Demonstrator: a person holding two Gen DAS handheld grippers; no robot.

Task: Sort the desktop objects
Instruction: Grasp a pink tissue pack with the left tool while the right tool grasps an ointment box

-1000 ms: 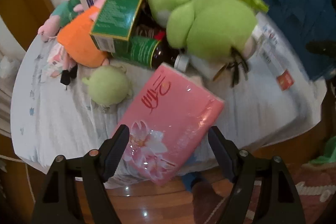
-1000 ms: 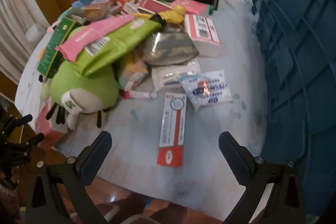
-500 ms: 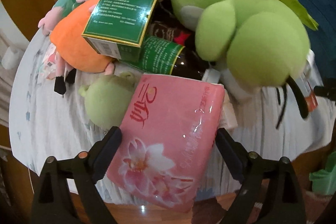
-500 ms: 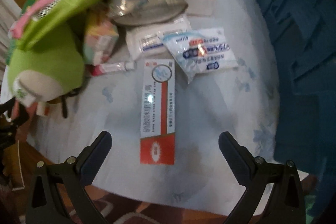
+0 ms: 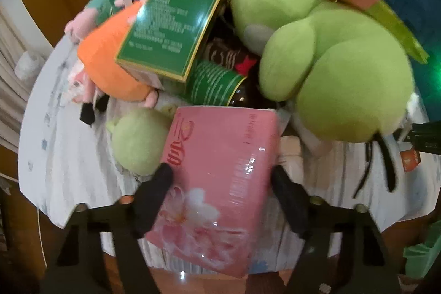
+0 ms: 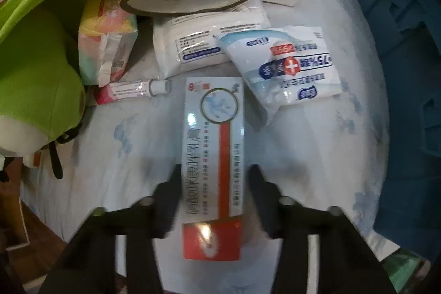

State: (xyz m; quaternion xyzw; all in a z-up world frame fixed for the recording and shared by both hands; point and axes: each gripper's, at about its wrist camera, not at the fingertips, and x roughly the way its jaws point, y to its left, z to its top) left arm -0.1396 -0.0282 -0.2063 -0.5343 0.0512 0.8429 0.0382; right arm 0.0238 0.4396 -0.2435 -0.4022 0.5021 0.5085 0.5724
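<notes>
While clutter crowded the worktop (image 5: 69, 156), the left hand-held gripper (image 5: 220, 178) had just been closing and now pinched the pink tissue pack (image 5: 217, 178) at the near edge. A small green plush ball (image 5: 137, 142) touched the pack at nine o'clock; a big green plush toy (image 5: 330, 68) loomed at two o'clock, a green box (image 5: 179, 13) at twelve. The right hand-held gripper (image 6: 213, 183), also closing, straddled the ointment box (image 6: 213, 156); whether its pads touched was unclear. A blue crate (image 6: 408, 73) stood at three o'clock, contents unseen.
</notes>
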